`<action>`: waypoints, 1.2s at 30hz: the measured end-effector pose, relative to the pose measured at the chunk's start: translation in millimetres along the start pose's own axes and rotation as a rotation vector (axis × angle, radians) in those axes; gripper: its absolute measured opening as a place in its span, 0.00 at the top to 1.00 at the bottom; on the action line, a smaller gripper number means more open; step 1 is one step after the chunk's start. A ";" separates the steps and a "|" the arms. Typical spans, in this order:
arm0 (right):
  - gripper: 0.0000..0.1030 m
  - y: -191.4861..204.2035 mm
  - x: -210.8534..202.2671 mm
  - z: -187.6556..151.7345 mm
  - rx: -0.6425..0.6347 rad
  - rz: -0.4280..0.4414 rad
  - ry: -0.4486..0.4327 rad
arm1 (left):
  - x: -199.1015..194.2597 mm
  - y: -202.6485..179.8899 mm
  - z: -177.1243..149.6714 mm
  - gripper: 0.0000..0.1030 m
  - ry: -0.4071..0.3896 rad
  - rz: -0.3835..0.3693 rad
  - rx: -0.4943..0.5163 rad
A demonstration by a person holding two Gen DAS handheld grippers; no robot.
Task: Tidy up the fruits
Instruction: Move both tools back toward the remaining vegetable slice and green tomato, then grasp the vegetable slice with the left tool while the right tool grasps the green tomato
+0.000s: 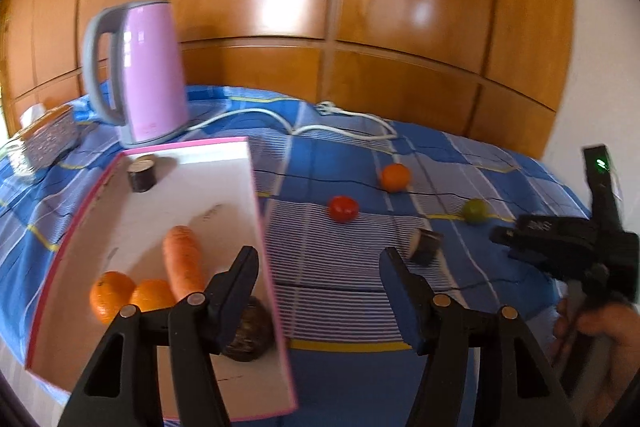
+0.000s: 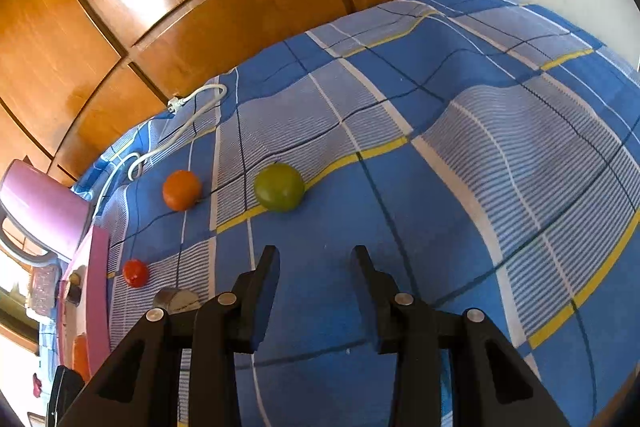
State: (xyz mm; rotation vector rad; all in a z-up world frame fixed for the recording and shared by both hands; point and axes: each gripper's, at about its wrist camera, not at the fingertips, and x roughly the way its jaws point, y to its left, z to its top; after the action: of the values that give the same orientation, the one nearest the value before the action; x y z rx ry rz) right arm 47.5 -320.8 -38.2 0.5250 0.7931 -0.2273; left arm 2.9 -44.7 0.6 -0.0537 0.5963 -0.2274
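Pink-rimmed tray (image 1: 256, 195) with carrot (image 1: 183, 261) beneath my left gripper (image 1: 318, 259), jaws released; my right gripper (image 2: 316, 259), empty and parted, faces green fruit (image 2: 279, 187).

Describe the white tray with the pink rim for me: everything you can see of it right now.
The tray is a shallow rectangle, white inside with a thin pink rim, looking like plastic. It lies flat on the blue checked cloth, in front of the pink kettle. Inside it sit two oranges, a carrot, a dark round fruit near the right wall, and a small dark cylinder at the far end.
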 end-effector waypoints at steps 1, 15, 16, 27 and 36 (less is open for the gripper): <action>0.64 0.4 1.1 1.2 -0.005 -0.001 -0.003 | -0.8 -2.7 -0.3 0.38 -0.003 -0.010 0.011; 0.64 20.0 27.3 20.5 -0.120 -0.005 -0.033 | 20.4 -31.0 -1.8 0.38 0.054 -0.092 0.093; 0.64 20.3 29.2 21.9 -0.121 -0.008 -0.032 | 23.3 -31.8 -1.4 0.38 0.061 -0.098 0.091; 0.64 27.3 41.5 31.8 -0.147 0.009 -0.039 | 54.1 -28.7 4.7 0.39 0.136 -0.145 0.004; 0.64 33.6 51.0 37.2 -0.170 0.026 -0.015 | 56.7 -32.1 4.5 0.39 0.136 -0.143 0.018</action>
State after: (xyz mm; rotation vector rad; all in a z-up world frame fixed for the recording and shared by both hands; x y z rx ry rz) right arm 118.4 -311.9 -41.5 0.3730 0.7827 -0.1380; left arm 44.6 -89.0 -23.2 -0.0644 0.7265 -0.3774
